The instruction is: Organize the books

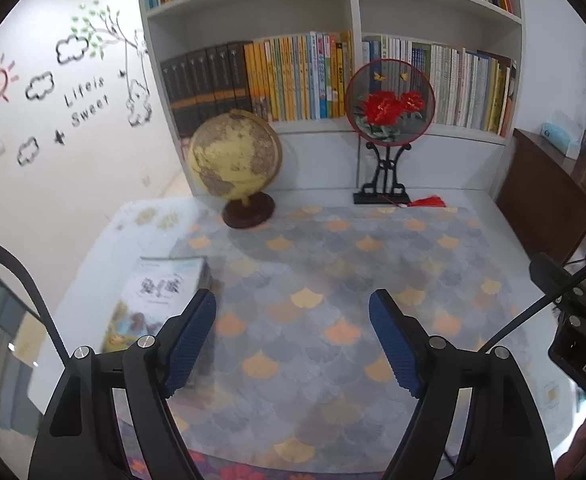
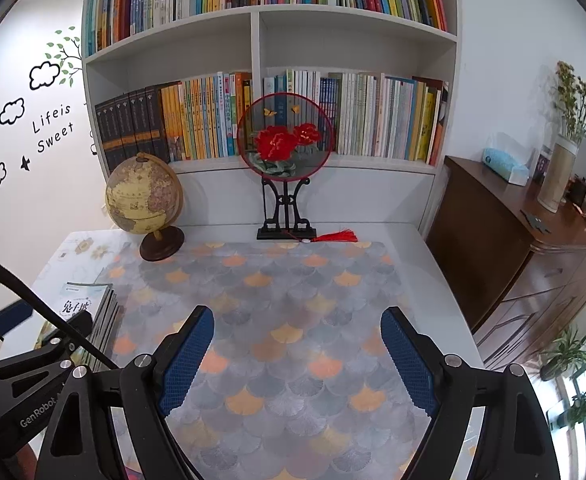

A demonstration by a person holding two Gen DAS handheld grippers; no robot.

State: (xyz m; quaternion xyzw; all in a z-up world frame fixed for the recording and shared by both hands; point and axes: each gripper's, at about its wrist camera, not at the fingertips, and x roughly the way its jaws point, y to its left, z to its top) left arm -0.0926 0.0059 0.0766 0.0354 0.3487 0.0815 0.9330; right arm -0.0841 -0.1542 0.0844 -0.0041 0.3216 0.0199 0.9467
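A stack of thin books [image 1: 155,300] with a white-and-picture cover lies flat at the left side of the desk, also visible in the right wrist view as the stack of books [image 2: 89,312]. My left gripper [image 1: 293,304] hovers open over the patterned mat, its left finger just right of the stack and partly in front of it. My right gripper [image 2: 297,320] is open above the mat with nothing between its blue pads. The left gripper's black body [image 2: 21,372] shows at the lower left of the right wrist view. Upright books fill the white bookshelf [image 2: 253,168] behind the desk.
A globe [image 2: 143,194] stands at the back left of the desk. A round fan with red flowers on a black stand [image 2: 285,140] stands at the back centre, a red tassel [image 2: 337,236] beside it. A brown sideboard [image 2: 533,264] adjoins the desk's right edge.
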